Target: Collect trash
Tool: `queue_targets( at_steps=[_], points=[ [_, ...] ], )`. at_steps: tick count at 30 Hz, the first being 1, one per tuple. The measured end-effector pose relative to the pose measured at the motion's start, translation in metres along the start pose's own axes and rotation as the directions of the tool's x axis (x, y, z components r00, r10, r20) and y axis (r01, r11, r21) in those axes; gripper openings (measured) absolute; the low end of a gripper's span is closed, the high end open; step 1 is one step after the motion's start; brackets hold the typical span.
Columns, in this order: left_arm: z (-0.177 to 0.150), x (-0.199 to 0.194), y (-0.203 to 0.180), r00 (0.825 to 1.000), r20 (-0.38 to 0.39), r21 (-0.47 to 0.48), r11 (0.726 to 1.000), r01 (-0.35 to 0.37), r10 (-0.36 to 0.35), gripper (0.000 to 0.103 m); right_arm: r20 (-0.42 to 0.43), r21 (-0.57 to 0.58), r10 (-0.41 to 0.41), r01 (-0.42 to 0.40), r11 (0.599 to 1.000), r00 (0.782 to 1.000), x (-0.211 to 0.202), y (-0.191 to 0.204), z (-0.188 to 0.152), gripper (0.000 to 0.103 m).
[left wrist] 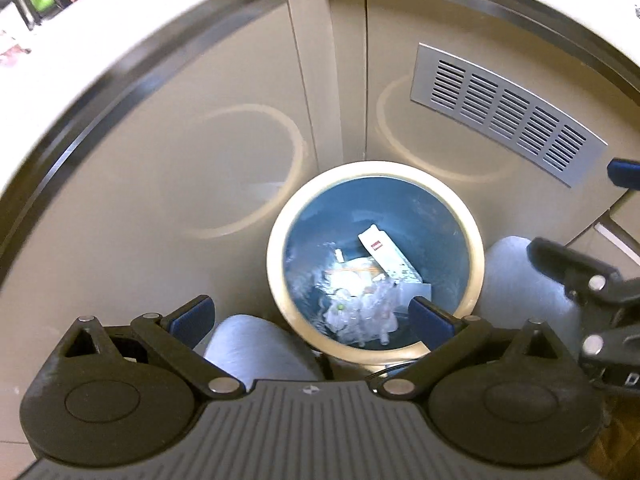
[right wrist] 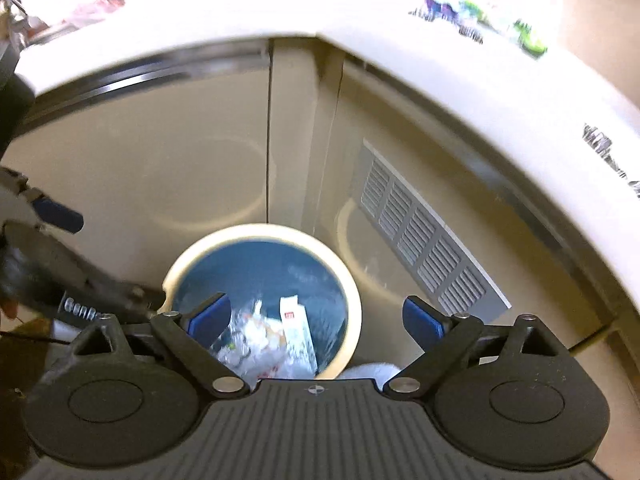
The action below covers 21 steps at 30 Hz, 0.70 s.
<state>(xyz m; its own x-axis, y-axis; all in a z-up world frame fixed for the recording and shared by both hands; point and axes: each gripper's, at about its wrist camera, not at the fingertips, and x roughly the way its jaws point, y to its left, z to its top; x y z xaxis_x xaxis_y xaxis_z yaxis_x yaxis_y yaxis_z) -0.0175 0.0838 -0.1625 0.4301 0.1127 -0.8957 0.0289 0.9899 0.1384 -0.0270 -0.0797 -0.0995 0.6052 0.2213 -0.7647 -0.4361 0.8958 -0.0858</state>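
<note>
Blue bin (left wrist: 448, 216): already holds a white carton (left wrist: 386, 250) and crumpled plastic.
Left claw (left wrist: 312, 312): wide, empty.
Right claw (right wrist: 316, 318): wide, empty.
Left to do: cannot tell.

Countertop clutter (right wrist: 480, 20) blurred, bin's near rim (left wrist: 360, 350) hidden by tool.

Not much to read here. On the left gripper's body (right wrist: 80, 308), seen from the right wrist camera, pale raised letters start "GenR" and then run out of sight behind the near gripper. Down in the trash bin (left wrist: 276, 240), the white carton (left wrist: 386, 254) carries a small red label, but its lettering is too small to make out. The printed wrappers (right wrist: 484, 20) up on the tabletop (right wrist: 360, 12) are smeared by blur, nothing legible there.
</note>
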Motion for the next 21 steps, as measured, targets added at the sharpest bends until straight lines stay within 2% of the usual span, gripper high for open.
queue_targets(
  at_steps=[5,12,21],
  points=[
    [-0.002,-0.022,0.001,0.998,0.052,-0.019,0.999,-0.044,0.045,0.103,0.041,-0.016,0.010,-0.009,1.000,0.999,-0.015,0.004,-0.006,0.095],
    [-0.003,-0.036,-0.011,0.991,0.102,0.047,0.995,-0.090,0.084,0.103,0.082,-0.042,0.012,-0.008,0.999,0.997,-0.030,0.014,-0.008,0.098],
    [-0.007,-0.043,-0.012,0.990,0.103,0.042,0.994,-0.097,0.092,0.103,0.088,-0.049,0.022,-0.017,0.999,0.996,-0.031,0.013,-0.011,0.100]
  ],
)
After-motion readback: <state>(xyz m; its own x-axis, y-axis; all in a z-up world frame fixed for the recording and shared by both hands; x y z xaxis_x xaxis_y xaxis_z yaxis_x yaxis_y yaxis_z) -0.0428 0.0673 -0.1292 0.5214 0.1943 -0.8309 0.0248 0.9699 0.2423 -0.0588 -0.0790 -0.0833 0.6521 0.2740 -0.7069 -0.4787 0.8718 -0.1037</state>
